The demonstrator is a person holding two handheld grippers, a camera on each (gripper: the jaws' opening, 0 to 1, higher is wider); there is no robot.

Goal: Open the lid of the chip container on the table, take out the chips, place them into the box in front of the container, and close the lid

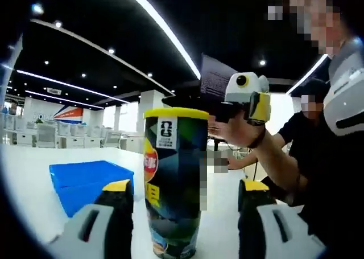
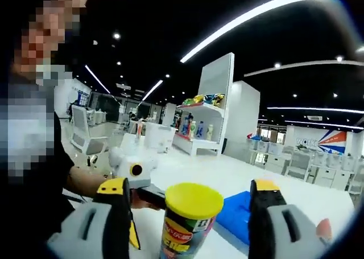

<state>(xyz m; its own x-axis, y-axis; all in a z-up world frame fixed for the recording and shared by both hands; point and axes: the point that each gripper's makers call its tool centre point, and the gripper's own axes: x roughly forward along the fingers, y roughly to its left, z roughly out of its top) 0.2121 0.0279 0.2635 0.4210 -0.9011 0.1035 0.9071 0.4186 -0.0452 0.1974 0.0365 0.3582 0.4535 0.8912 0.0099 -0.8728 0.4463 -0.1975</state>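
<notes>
The chip container (image 1: 175, 185), a dark printed tube with a yellow lid (image 1: 176, 112), stands upright on the white table (image 1: 34, 173). My left gripper (image 1: 186, 186) is open, one jaw on each side of the tube with gaps. The blue box (image 1: 85, 182) lies left of the tube. A hand holds the right gripper (image 1: 248, 99) above and right of the lid. In the right gripper view, my right gripper (image 2: 189, 185) is open over the yellow lid (image 2: 193, 200) of the container (image 2: 181, 236). The blue box (image 2: 236, 216) lies beyond, and the left gripper (image 2: 136, 176) comes in from the left.
A second person in black (image 1: 307, 134) sits behind the table at the right. White shelves with goods (image 2: 199, 125), desks and chairs (image 2: 82, 128) stand farther off. The white tabletop (image 2: 227, 176) stretches past the box.
</notes>
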